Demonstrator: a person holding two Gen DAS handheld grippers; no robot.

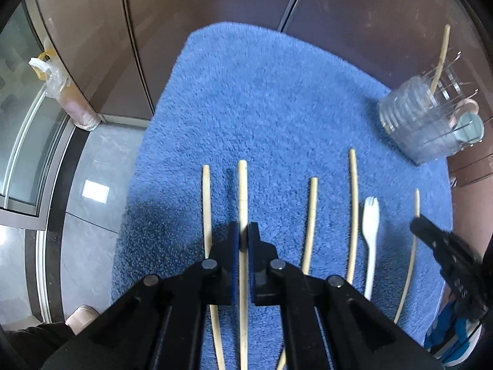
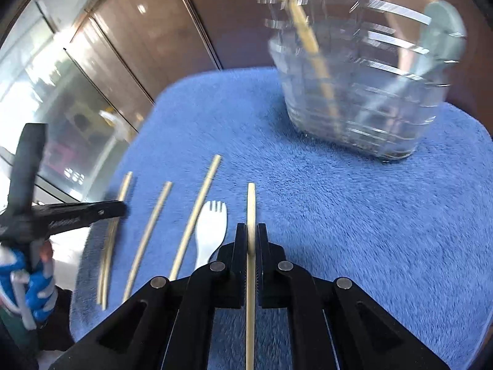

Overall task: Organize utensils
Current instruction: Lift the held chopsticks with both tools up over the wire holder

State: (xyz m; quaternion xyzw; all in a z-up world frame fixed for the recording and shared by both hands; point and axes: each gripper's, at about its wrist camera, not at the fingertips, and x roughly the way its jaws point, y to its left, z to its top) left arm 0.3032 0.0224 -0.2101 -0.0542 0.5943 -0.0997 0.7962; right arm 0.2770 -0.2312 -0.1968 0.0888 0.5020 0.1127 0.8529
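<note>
Brown cabinet doors point(image 1: 191, 30) and a grey tiled floor point(image 1: 92, 160) surround a fluffy blue mat point(image 1: 262, 92) that carries everything. Near the mat's far right corner stands a clear ribbed holder point(image 1: 422, 120), and in it are one upright chopstick point(image 1: 440, 58), a pink spoon point(image 2: 403, 9) and a pale green spoon point(image 2: 443, 27); the right wrist view of it is blurred.

Toward the mat's near edge, pale chopsticks lie side by side, roughly parallel, pointing at the far edge. The left gripper point(image 1: 243, 234) has its jaws pressed together on the second chopstick from the left point(image 1: 242, 185), which runs between the blue pads and out past them. Just beside it on the left lies another chopstick point(image 1: 205, 197), partly under the gripper. To the right come two more chopsticks point(image 1: 311, 215) point(image 1: 354, 209), apart from each other, then a white plastic spork point(image 1: 370, 234) with its tines toward the far edge.

Nearest the mat's right edge of that row, the right gripper point(image 2: 251, 237) is clamped on a chopstick point(image 2: 251, 203), whose tip sticks out ahead of the jaws; the spork sits just to its left. From the left wrist view, that gripper's black finger crosses the same chopstick.

A person's shoe point(image 1: 81, 319) shows by the mat's near left corner.
</note>
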